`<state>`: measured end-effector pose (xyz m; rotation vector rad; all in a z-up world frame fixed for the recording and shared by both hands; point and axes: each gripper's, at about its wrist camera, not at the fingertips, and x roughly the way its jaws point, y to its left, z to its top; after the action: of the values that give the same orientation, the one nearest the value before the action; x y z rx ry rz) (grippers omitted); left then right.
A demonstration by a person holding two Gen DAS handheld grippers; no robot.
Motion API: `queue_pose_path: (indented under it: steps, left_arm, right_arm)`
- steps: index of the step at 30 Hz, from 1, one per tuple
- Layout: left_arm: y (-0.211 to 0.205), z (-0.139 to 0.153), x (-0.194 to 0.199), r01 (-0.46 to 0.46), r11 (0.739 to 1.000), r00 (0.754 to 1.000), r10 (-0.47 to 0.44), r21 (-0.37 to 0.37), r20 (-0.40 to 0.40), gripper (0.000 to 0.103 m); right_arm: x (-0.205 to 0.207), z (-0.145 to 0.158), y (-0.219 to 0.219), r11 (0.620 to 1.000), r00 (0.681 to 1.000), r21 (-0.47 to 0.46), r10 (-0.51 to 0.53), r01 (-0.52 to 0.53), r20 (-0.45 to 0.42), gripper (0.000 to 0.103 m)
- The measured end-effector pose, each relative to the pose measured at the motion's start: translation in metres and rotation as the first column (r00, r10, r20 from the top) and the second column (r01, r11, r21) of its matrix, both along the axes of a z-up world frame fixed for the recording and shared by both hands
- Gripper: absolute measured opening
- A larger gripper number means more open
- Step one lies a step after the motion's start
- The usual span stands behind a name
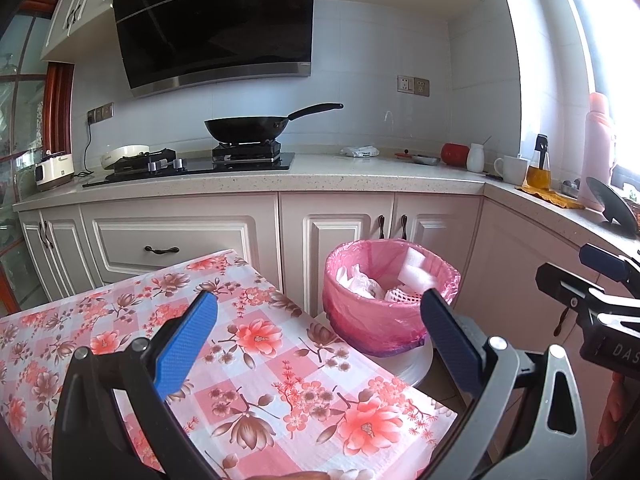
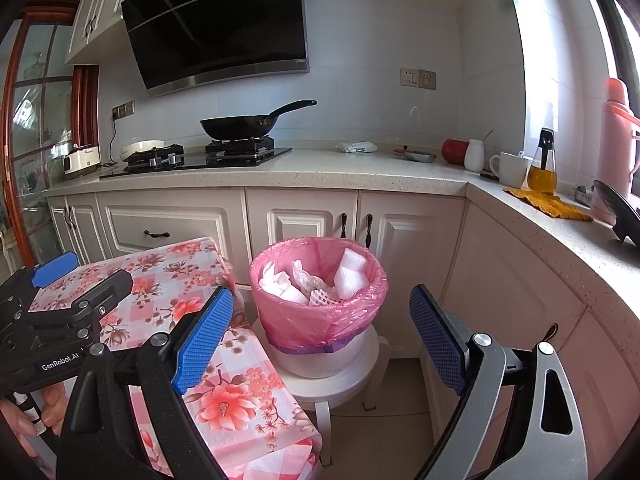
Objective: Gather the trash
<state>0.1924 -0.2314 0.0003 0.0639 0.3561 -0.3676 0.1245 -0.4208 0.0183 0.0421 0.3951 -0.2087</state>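
Observation:
A bin lined with a pink bag (image 1: 372, 320) (image 2: 320, 320) stands on a white stool (image 2: 340, 380) beside the table. It holds white foam pieces (image 2: 350, 276), crumpled paper and a foam net (image 2: 324, 296). My left gripper (image 1: 320, 340) is open and empty above the floral tablecloth (image 1: 248, 360), left of the bin. My right gripper (image 2: 322, 344) is open and empty, facing the bin from in front. The left gripper also shows at the left of the right wrist view (image 2: 56, 292).
A kitchen counter (image 2: 320, 168) runs behind with a hob, a black wok (image 2: 240, 124), cups, a red jar, an oil bottle and a pink flask (image 2: 620, 140). White cabinets (image 2: 312, 216) stand behind the bin. The table's corner lies close to the stool.

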Motion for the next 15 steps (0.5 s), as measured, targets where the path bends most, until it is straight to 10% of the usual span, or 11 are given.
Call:
queue_pose_path:
  steps: [15]
  left_arm:
    - [0.0000, -0.0013, -0.0005, -0.002, 1.000, 1.000, 0.002, -0.002, -0.001, 0.098]
  right_arm:
    - [0.0005, -0.0021, 0.0008, 1.000, 1.000, -0.003, 0.002, -0.002, -0.003, 0.085]
